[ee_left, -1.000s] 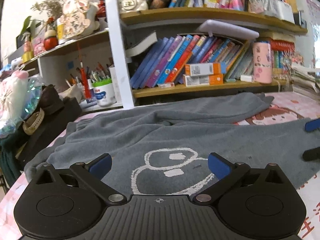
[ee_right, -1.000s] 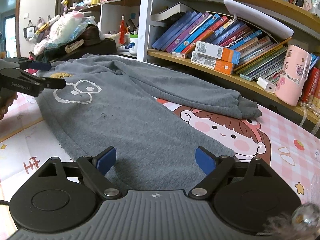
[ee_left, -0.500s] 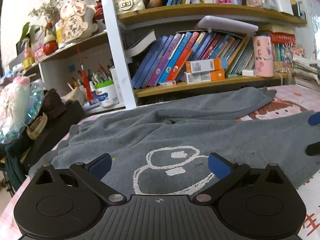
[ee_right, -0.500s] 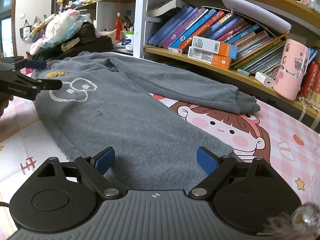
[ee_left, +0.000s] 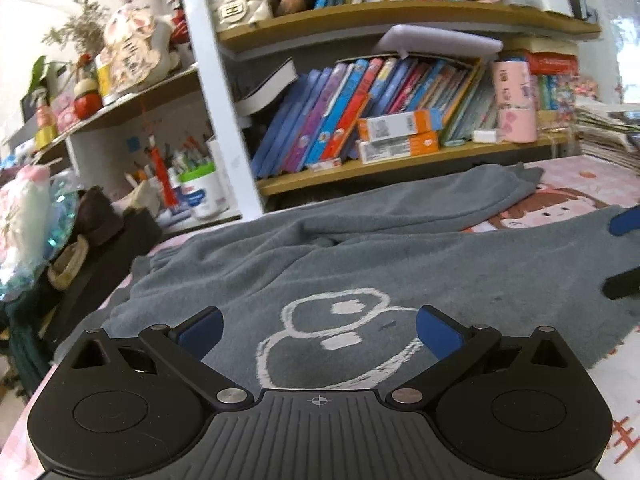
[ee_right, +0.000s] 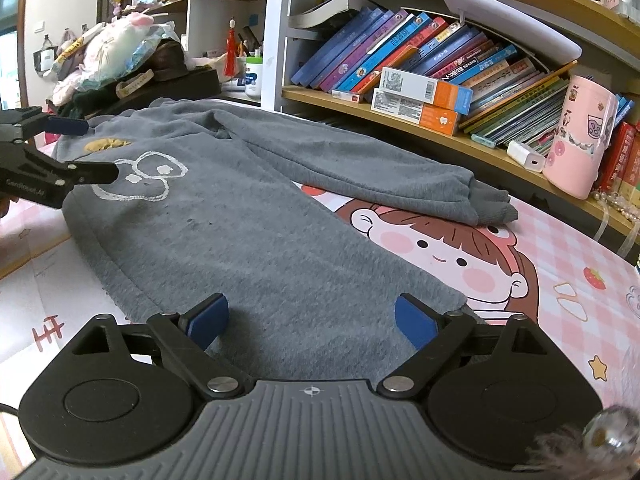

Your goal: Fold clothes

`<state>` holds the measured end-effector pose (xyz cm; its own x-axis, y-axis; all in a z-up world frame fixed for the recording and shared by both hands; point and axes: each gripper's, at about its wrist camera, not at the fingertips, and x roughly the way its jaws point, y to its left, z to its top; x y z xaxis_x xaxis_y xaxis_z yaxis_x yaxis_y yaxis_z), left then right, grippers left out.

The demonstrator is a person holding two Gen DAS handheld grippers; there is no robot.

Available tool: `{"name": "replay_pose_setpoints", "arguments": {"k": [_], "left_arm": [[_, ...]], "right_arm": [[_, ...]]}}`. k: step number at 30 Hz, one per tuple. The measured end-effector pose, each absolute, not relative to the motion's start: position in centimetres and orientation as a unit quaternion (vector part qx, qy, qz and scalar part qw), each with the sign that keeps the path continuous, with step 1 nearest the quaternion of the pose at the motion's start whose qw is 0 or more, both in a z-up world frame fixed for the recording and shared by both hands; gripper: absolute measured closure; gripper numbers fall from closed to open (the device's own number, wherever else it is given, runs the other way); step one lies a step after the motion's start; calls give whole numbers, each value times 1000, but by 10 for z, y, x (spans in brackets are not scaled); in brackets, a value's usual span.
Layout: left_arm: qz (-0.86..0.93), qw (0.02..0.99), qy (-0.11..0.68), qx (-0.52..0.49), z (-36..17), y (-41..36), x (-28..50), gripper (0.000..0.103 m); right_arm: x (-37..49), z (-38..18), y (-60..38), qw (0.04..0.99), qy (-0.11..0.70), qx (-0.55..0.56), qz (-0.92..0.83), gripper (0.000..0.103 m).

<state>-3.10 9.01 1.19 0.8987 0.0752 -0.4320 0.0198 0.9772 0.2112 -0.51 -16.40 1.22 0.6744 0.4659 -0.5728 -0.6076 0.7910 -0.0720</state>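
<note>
Where legible, the left tool (ee_right: 86, 152) reads "GenRobot.AI" beside the sweatshirt (ee_right: 256, 236).

This is a lived-in room of a home, most likely a child's study corner. Wooden shelves (ee_right: 420, 120) behind the table hold leaning rows of colourful children's books (ee_left: 360, 108), a pink cartoon-printed cup (ee_right: 580, 140) and a tub of pens (ee_left: 188, 168). A small quilted handbag (ee_left: 240, 6) and ornaments sit higher up. The table (ee_right: 560, 280) wears a pink checked cover printed with a cartoon girl's face, and a grey sweatshirt (ee_right: 248, 232) lies spread across it.
</note>
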Motion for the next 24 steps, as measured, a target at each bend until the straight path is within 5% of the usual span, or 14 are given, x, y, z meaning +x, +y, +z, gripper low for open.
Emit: {"name": "replay_pose_setpoints", "arguments": {"k": [5, 8, 24], "left_arm": [[2, 970, 227, 88, 23, 110, -19, 0], [3, 972, 218, 90, 36, 126, -8, 0], [10, 950, 285, 126, 70, 219, 131, 0]], "right_arm": [[0, 19, -161, 906, 278, -127, 293, 12], [9, 29, -161, 911, 267, -116, 292, 0], [198, 74, -181, 907, 341, -97, 226, 2]]}}
